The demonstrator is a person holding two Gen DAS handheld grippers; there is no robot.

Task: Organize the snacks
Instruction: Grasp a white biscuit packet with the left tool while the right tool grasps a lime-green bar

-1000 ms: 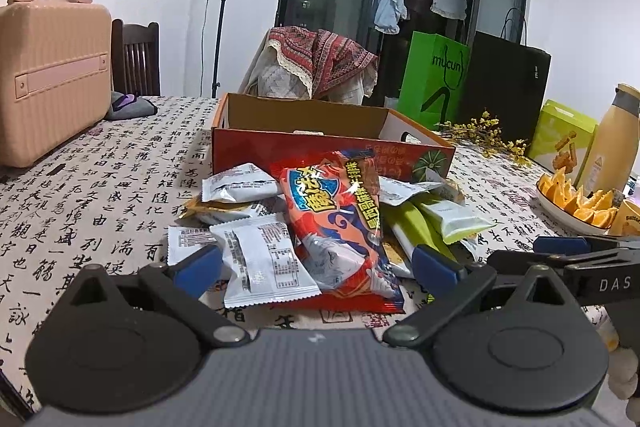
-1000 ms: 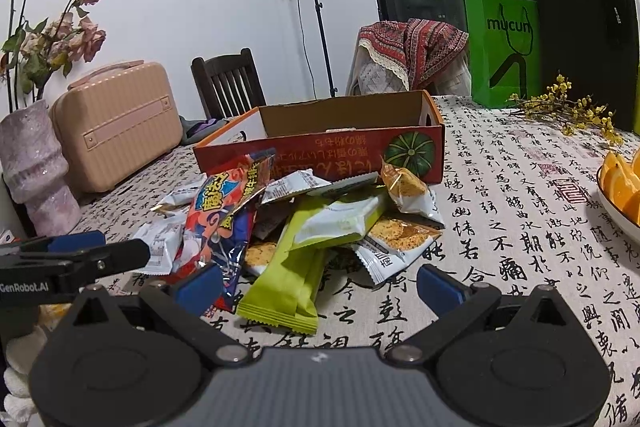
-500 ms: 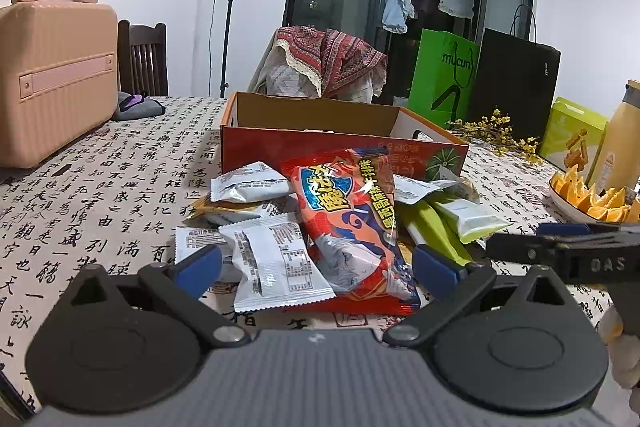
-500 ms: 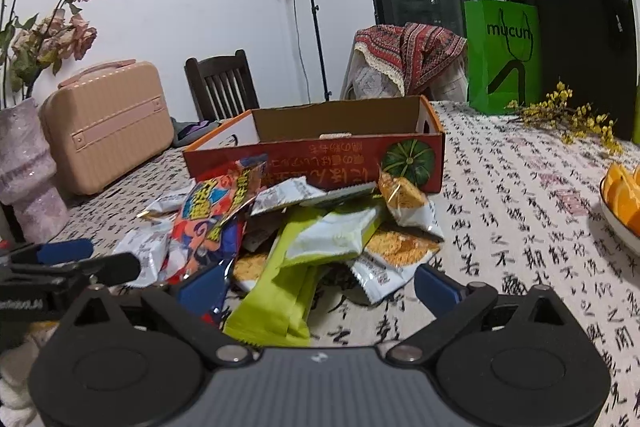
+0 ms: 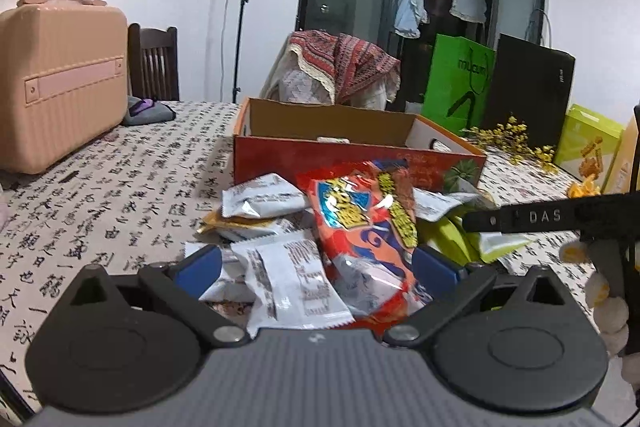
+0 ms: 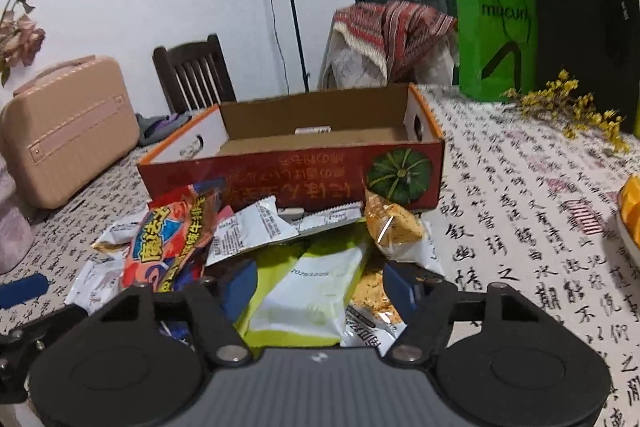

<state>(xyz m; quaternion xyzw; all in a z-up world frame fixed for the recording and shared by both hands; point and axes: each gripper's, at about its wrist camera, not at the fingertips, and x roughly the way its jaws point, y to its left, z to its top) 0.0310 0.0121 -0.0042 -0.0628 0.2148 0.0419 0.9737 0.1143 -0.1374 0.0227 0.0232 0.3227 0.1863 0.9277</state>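
A pile of snack packets lies on the table in front of an open red cardboard box [image 5: 356,157], which also shows in the right wrist view [image 6: 288,175]. My left gripper [image 5: 316,267] is open, its blue fingers on either side of a white packet [image 5: 292,287] and a red-orange bag [image 5: 368,227]. My right gripper [image 6: 318,285] is open over a green-and-white packet [image 6: 316,291], with a biscuit packet [image 6: 394,227] just beyond its right finger. The right gripper [image 5: 532,217] shows at the right of the left wrist view. The box holds one small packet [image 6: 314,130].
A pink case [image 5: 60,75] stands at the left on the patterned tablecloth [image 5: 120,187]. A dish of orange slices [image 6: 630,203] sits at the right edge. Yellow dried flowers [image 6: 572,107] and a green bag [image 6: 496,39] stand behind the box.
Both grippers have moved forward and down onto the snack pile. The right gripper's fingers have narrowed a little and now straddle the green-and-white packet.
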